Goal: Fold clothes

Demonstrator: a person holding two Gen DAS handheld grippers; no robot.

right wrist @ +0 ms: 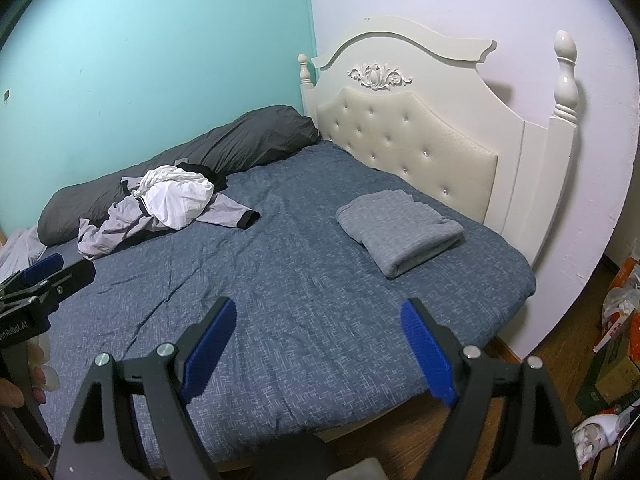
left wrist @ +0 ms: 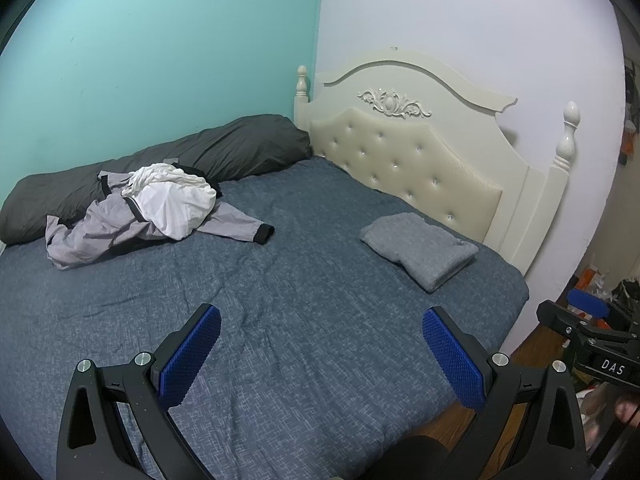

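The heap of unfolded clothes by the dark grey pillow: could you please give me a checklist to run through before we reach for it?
1. Left gripper open and empty: ok.
2. Right gripper open and empty: ok.
3. Bare blue patterned bedspread in front of both grippers for folding: ok.
4. Folded grey knit garment near the cream tufted headboard, apart from the heap: ok.
5. Crumpled white garment lies on the lilac jacket with black cuffs, so it comes off first: ok.
6. Whether a black item is tangled underneath the heap: cannot tell.
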